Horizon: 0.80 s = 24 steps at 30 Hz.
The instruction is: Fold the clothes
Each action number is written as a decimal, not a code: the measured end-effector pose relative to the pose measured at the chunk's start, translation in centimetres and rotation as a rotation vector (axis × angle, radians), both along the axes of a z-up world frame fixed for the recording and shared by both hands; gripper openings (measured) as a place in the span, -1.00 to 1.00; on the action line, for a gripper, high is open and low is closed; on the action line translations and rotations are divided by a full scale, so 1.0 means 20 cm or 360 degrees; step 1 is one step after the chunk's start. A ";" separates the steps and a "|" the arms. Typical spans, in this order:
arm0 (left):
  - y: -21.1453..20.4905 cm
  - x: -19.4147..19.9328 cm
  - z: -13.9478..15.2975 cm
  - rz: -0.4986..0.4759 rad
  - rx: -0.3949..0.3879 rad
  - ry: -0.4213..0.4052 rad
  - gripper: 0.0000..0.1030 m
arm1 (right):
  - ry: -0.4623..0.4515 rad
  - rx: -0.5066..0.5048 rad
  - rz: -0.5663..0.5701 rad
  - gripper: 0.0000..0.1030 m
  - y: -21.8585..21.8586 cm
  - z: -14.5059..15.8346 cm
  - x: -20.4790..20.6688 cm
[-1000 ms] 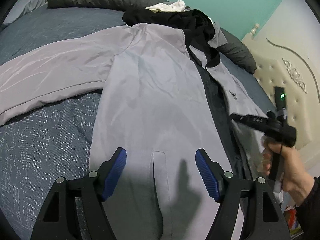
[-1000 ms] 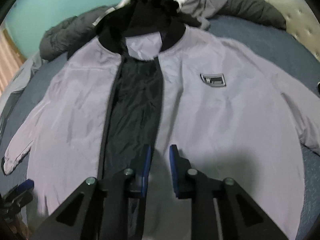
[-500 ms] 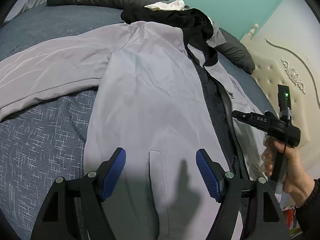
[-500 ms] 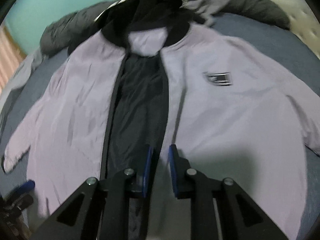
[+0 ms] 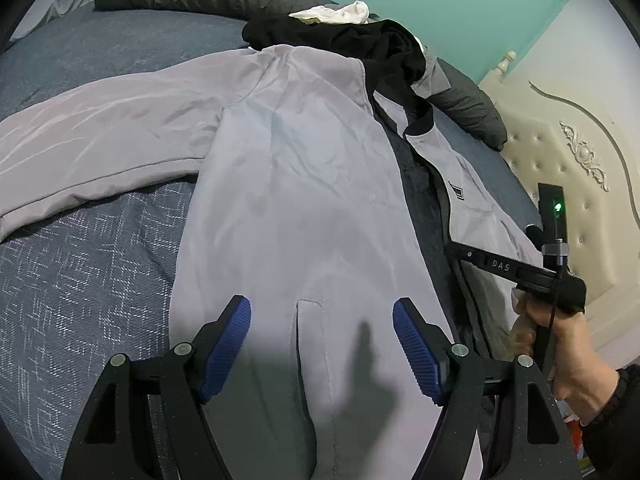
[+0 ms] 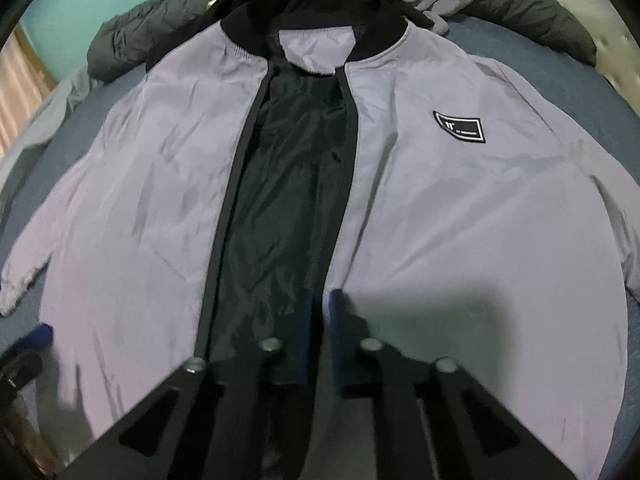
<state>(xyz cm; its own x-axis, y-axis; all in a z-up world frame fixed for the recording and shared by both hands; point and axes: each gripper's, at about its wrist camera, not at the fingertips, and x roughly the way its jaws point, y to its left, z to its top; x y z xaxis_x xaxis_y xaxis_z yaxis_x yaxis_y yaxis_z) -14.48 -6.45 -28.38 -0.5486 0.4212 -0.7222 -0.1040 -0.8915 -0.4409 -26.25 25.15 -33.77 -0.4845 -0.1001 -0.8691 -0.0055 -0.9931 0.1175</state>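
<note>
While a grey jacket (image 6: 460, 216) lies spread on the blue bed (image 5: 88, 280), teal wall (image 5: 460, 8) behind, left hand-held gripper (image 5: 322, 344) apart, right hand-held gripper (image 6: 318, 344) together.

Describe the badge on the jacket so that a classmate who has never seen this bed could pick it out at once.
Start at the blue bedspread, where a pale grey jacket lies open with its dark lining showing. On the front panel right of the opening in the right wrist view, up at chest height, sits the badge. It is the only black patch with a white border on plain grey cloth.
</note>
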 end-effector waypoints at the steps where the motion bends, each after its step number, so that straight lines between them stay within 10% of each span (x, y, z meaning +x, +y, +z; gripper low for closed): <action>1: 0.00 0.00 0.00 -0.0002 0.0000 0.0000 0.50 | 0.0016 0.0029 0.0022 -0.90 -0.02 0.02 0.00; 12: 0.00 0.01 0.00 -0.0010 0.0004 -0.0010 0.50 | -0.0053 -0.0130 -0.0001 -0.82 -0.03 -0.01 -0.07; 24: -0.03 0.04 0.10 0.0038 0.0046 0.0001 0.51 | 0.0079 -0.0170 0.0099 -0.64 0.05 0.19 0.38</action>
